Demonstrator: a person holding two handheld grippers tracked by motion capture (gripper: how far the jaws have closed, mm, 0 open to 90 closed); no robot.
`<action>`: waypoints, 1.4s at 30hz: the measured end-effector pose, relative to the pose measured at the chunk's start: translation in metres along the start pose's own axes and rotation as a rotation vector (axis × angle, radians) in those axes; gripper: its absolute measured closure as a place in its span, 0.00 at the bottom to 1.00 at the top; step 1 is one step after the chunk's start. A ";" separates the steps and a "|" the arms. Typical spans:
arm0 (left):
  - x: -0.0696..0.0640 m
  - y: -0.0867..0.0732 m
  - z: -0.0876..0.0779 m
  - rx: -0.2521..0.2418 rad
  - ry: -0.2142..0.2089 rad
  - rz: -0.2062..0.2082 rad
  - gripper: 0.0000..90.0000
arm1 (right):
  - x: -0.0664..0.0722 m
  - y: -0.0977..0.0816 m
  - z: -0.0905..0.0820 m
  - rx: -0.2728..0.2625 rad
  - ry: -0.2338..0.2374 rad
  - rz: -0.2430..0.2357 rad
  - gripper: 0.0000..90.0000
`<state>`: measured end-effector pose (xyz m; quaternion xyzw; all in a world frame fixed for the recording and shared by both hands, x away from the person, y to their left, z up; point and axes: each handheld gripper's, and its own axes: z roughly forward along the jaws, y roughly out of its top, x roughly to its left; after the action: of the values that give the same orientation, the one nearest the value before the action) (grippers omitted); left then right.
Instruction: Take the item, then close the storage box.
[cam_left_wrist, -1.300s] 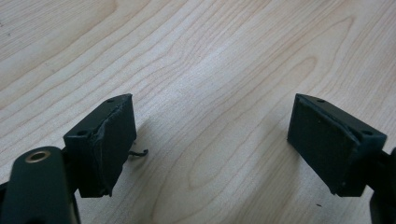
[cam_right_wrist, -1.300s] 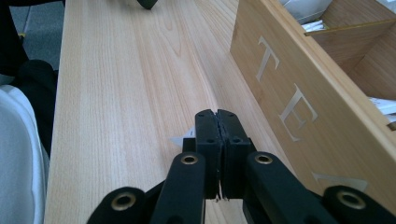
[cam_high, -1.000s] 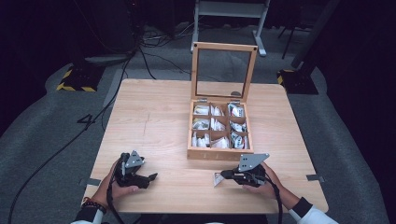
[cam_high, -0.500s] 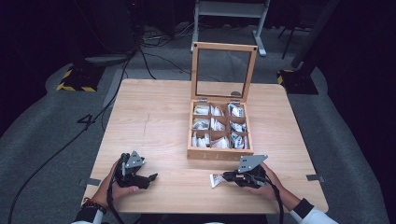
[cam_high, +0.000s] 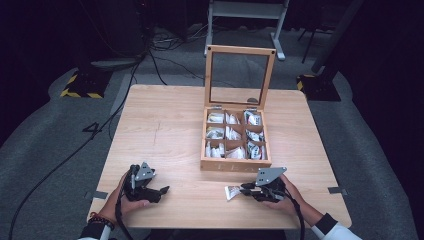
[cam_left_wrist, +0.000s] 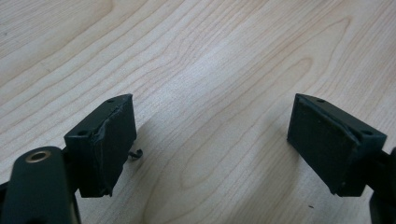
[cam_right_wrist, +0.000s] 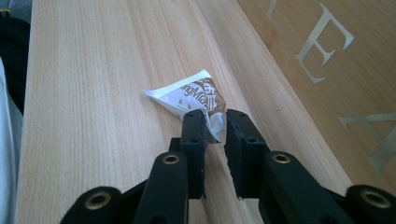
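right gripper (cam_right_wrist: 215, 122) fingers just opening, sachet (cam_right_wrist: 191, 95) between

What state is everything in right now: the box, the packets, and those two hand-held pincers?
Wooden box: lid open, upright.
Loose packet: lying on table, one corner between right jaws.
Packets in box: sitting in compartments.
Right gripper: jaws just been opening, narrow gap.
Left gripper: jaws wide open, empty.

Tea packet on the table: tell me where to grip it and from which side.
Grip the packet by its crumpled near corner, which sticks up between the right gripper jaws. Come in low from the person's side, since the rest lies flat on the table beside the box.
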<state>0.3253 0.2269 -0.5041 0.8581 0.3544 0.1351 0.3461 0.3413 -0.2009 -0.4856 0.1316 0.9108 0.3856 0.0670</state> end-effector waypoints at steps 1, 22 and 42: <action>-0.001 0.000 0.000 0.000 0.000 -0.002 0.18 | -0.001 0.000 -0.002 -0.016 -0.016 0.010 0.78; -0.005 0.006 0.005 0.002 0.006 0.001 0.17 | -0.031 -0.045 -0.055 -0.013 -0.060 0.080 0.50; 0.004 0.028 0.010 0.030 -0.056 0.012 0.19 | -0.084 -0.073 -0.096 -0.054 -0.255 0.270 0.42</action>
<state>0.3476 0.2105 -0.4924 0.8688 0.3412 0.1078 0.3422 0.3864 -0.3398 -0.4700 0.2988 0.8582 0.3956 0.1331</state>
